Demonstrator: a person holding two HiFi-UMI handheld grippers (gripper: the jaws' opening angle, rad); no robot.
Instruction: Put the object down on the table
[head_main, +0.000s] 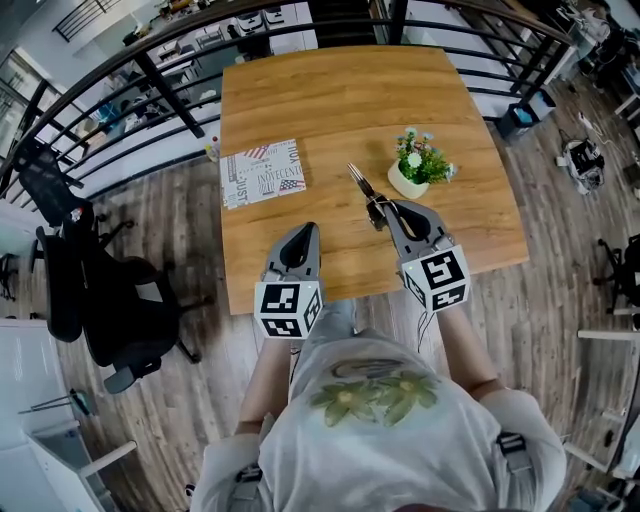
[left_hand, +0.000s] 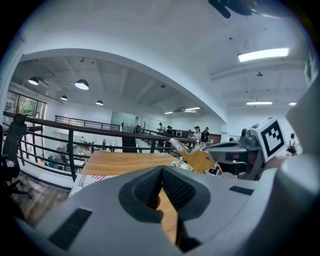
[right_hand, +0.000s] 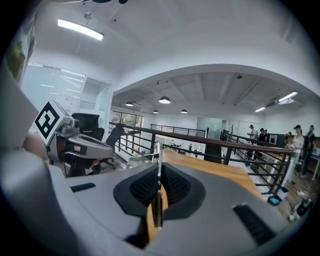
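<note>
A flat tool (head_main: 361, 183) with a metal blade and a wooden handle pokes forward out of my right gripper (head_main: 385, 212), whose jaws are shut on it above the wooden table (head_main: 330, 90). In the right gripper view the tool (right_hand: 158, 152) shows edge-on, pinched between the pads of that gripper (right_hand: 159, 170). The left gripper view shows its wooden part (left_hand: 199, 160) and metal tip from the side. My left gripper (head_main: 303, 233) hovers over the table's near edge, shut and with nothing in it; its jaws (left_hand: 161, 171) meet at the tip.
A small potted plant (head_main: 418, 165) stands just right of the tool. A printed sheet (head_main: 262, 172) lies on the table's left side. A black railing (head_main: 150, 75) runs round the table's far sides. A black office chair (head_main: 75, 265) stands on the floor at the left.
</note>
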